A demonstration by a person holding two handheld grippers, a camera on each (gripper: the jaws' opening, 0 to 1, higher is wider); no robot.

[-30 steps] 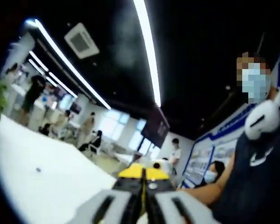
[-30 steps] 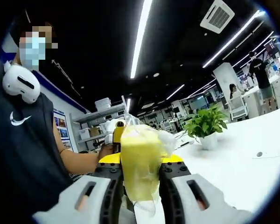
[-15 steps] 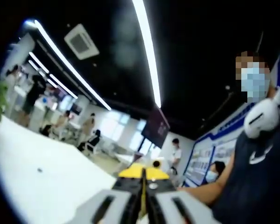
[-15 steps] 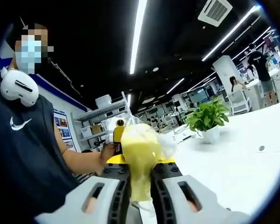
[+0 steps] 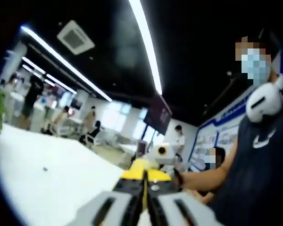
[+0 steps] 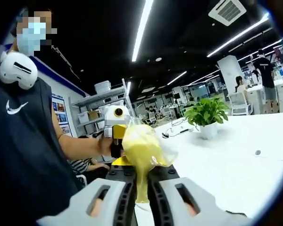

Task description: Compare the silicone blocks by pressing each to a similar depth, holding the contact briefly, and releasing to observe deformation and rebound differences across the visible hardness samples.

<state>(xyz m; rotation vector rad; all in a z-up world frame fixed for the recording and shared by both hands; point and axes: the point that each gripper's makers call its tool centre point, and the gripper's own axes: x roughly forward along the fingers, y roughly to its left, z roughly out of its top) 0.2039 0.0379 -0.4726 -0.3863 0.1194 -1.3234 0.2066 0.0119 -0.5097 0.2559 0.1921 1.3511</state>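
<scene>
Tighter right tool (image 6: pixel 140 186) squeeze, yellow block (image 6: pixel 140 148)

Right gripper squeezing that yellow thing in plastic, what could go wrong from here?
1. The right gripper pinches the yellow block low, with most of it bulging above the jaws, so it may squirt out.
2. Its loose plastic wrap may slip or tear under the squeeze.
3. It is held in the air beside the white table, so a slip means a drop.

Long ceiling light strips (image 5: pixel 146 47) burn bright overhead against a dark ceiling, high above both grippers. The white tabletop (image 5: pixel 47 188) beside the left gripper (image 5: pixel 145 207) glares, nearly washed out. Both views are soft and blurred, bending hard at the edges, and far-off figures lose detail.
</scene>
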